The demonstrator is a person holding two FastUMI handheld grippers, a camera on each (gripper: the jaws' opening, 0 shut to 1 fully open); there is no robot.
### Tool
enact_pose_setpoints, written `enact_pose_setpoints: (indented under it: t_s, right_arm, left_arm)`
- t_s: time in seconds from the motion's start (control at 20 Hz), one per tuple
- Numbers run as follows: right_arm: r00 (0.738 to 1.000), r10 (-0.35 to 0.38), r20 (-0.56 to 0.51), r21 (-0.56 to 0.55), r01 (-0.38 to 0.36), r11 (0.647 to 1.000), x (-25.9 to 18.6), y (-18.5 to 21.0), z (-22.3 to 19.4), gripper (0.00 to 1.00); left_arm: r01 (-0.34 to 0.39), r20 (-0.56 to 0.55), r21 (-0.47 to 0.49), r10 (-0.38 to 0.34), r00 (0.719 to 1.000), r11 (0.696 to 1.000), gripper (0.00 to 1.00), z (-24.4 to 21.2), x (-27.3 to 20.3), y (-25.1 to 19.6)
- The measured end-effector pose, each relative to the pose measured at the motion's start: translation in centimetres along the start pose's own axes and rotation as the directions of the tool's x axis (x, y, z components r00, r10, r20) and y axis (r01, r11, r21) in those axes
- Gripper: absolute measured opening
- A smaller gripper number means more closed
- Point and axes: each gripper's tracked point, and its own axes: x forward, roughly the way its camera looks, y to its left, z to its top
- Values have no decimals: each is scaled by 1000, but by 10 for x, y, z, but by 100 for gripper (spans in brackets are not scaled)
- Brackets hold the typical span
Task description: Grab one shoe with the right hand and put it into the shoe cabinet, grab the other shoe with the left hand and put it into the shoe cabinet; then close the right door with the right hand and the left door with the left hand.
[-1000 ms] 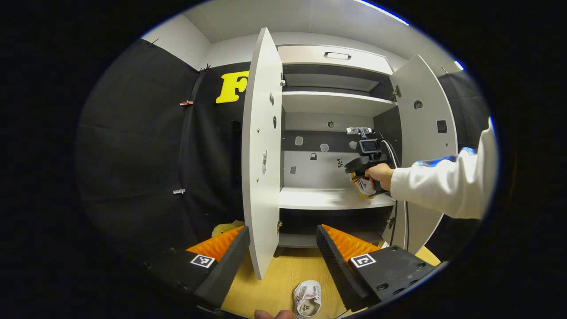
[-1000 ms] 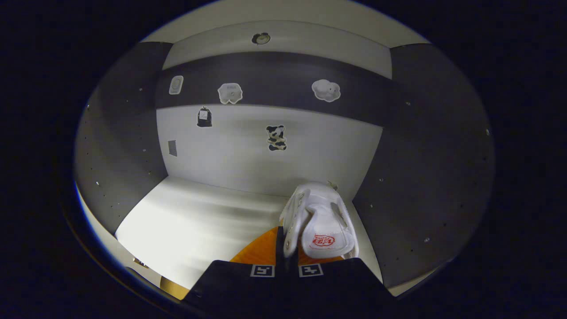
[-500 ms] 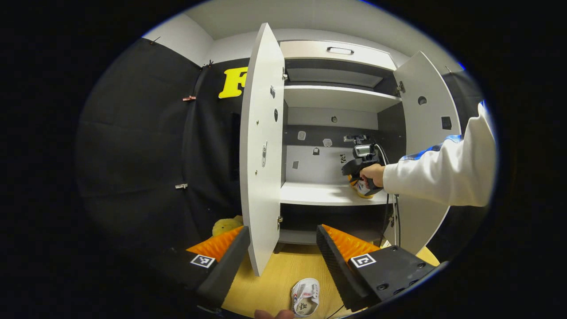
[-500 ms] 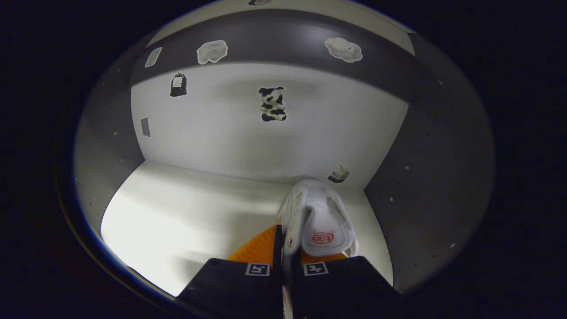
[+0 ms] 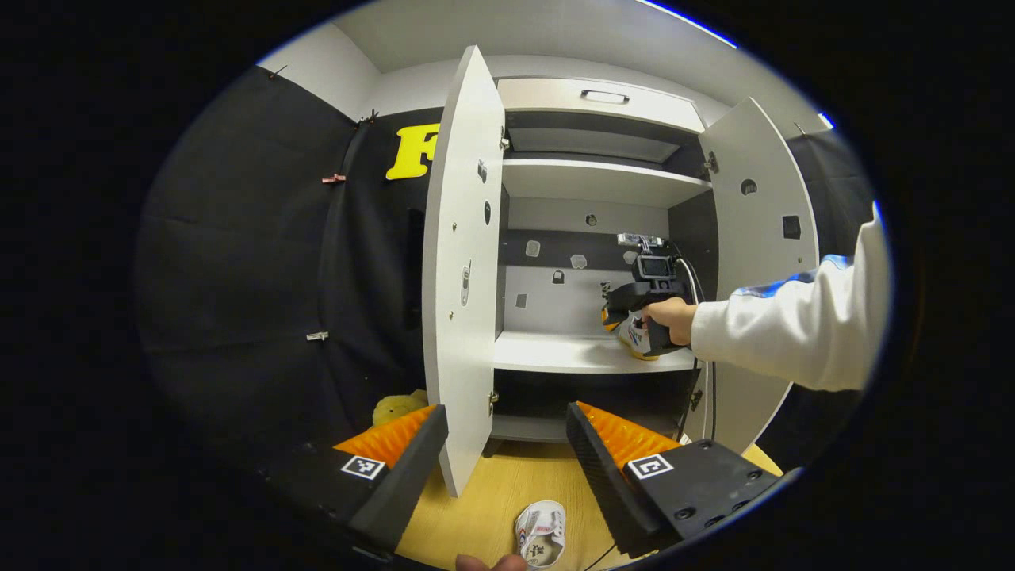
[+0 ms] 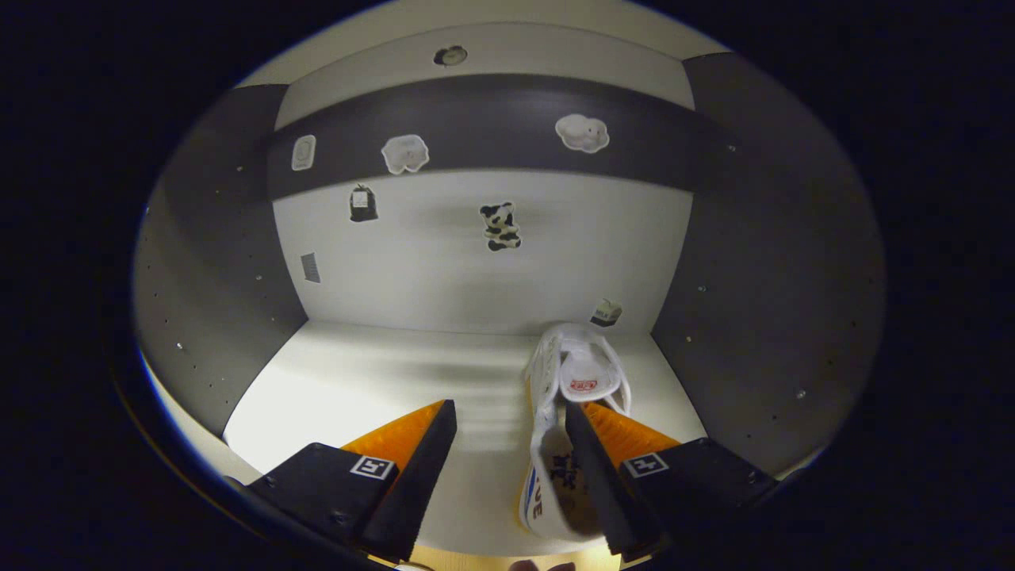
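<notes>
One white shoe (image 6: 572, 386) stands on the cabinet's middle shelf (image 6: 373, 381) near the right wall. My right gripper (image 6: 507, 424) is open around it, and the shoe's heel lies against the right finger (image 6: 599, 452). In the left gripper view, a hand holds that right gripper (image 5: 625, 317) inside the cabinet over the same shoe (image 5: 634, 339). The other white shoe (image 5: 541, 535) lies on the wooden floor (image 5: 484, 515) in front of the cabinet. My left gripper (image 5: 503, 444) hangs open above it with nothing between its fingers.
Both cabinet doors stand open: the left door (image 5: 464, 270) edge-on just ahead of my left gripper, the right door (image 5: 761, 222) behind a white sleeve (image 5: 793, 333). A yellow soft thing (image 5: 395, 406) sits on the floor left of the cabinet. Stickers dot the back wall (image 6: 484, 262).
My right gripper has opened and let go of the shoe, which now rests on the shelf, and it has drawn back a little. The left gripper has hardly moved.
</notes>
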Motion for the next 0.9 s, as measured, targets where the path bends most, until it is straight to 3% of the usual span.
enact_pose_setpoints:
  t_s: [0.1, 0.4, 0.65, 0.9]
  right_arm:
    - [995, 14, 100, 13, -15, 1000, -25, 3, 14, 94]
    - [954, 72, 290, 45, -89, 995, -136, 4, 25, 97]
    - [914, 125, 385, 47, -154, 987, -242, -2, -4, 96]
    - [891, 144, 431, 13, -166, 986, -333, -19, -42, 97]
  left_arm:
    - [1, 2, 3, -1, 1000, 1000, 95, 1, -4, 2]
    - [2, 21, 15, -3, 1000, 1000, 95, 6, -10, 4]
    - [26, 25, 49, -27, 999, 998, 95, -7, -13, 3]
    - [107, -32, 71, -105, 994, 992, 95, -66, -17, -8]
